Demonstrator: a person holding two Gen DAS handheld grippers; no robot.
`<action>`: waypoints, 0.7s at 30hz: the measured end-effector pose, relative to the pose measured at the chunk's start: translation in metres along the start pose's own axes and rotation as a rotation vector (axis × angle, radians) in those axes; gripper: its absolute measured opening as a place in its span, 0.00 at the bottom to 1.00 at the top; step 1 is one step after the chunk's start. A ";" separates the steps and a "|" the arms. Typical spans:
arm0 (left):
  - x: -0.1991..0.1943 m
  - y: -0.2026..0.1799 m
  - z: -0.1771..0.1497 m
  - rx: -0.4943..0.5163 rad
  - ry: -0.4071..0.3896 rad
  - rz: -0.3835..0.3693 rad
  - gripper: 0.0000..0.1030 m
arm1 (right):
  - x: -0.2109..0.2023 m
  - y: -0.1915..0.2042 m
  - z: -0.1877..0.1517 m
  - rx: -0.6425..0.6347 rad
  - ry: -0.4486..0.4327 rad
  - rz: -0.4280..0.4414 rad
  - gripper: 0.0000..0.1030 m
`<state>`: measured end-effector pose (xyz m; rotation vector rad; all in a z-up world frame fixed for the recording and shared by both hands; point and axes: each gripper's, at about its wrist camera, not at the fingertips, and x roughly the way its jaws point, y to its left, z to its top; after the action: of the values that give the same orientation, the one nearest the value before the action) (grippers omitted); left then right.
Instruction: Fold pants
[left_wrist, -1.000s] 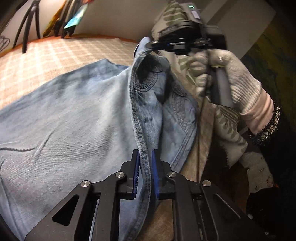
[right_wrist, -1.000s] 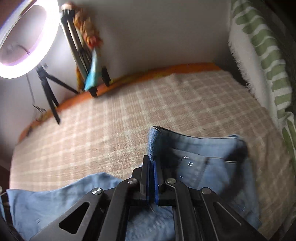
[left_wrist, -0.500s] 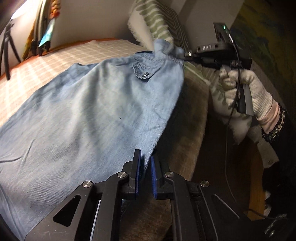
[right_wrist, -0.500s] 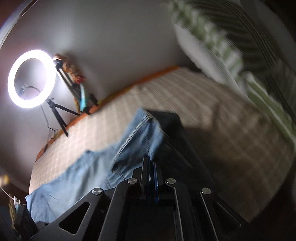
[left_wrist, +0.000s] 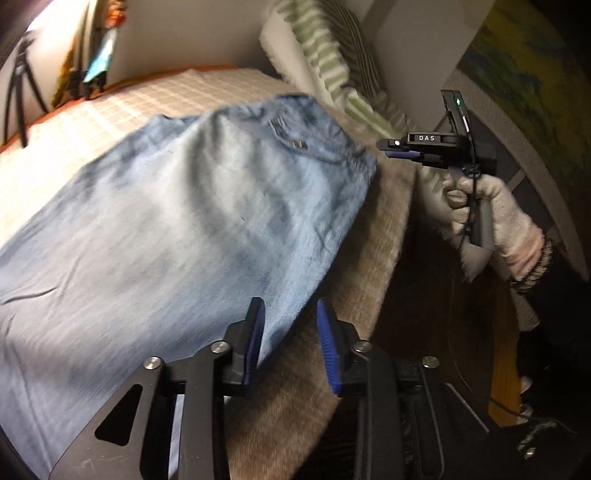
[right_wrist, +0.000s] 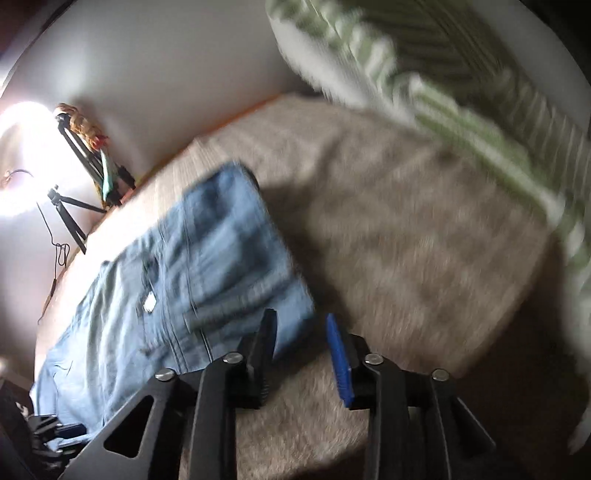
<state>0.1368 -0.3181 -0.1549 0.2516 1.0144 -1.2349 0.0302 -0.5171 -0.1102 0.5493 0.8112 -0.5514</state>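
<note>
ring light and tripods: the ring light (right_wrist: 16, 155) glows at the far left by the wall, with tripods (right_wrist: 70, 218) at the bed's far edge; no part in the fold.
pants: the pants (left_wrist: 177, 229), pale blue denim, lie flat on the bed (left_wrist: 369, 266), folded lengthwise, waistband end toward the striped pillow (left_wrist: 325, 59); the near long edge runs close to the bed's side.
left hand-held gripper: the left hand-held gripper (left_wrist: 290, 332) has just been opening; its jaws stand narrowly apart over the pants' near edge. The cloth's edge shows between the blue pads, which no longer press it.
right hand-held gripper: the right hand-held gripper (right_wrist: 301, 347) has likewise just been opening. It is parted, holds nothing, and sits just off the waistband corner, over bare blanket.
gloved hand: the person's right hand (left_wrist: 484, 210) carries that gripper, clear of the denim.
step in hand: judged a release after laying the lengthwise fold.
doing it well: lift both sets of jaws straight off so the pads do not drag the top layer; check the edges lie matched before regrasping for a crosswise fold.
risk: the near edge could slip toward the bed's side if snagged.
containers: none in view.
</note>
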 end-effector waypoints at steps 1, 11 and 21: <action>-0.011 0.002 -0.001 -0.009 -0.022 -0.002 0.29 | -0.004 0.010 0.012 -0.033 -0.031 0.032 0.38; -0.140 0.070 -0.034 -0.208 -0.244 0.198 0.30 | 0.060 0.172 0.064 -0.451 0.067 0.356 0.55; -0.262 0.158 -0.179 -0.602 -0.373 0.525 0.30 | 0.171 0.260 0.057 -0.651 0.309 0.363 0.55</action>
<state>0.1891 0.0296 -0.1136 -0.1744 0.8708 -0.4425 0.3237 -0.4060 -0.1504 0.1655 1.0909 0.1477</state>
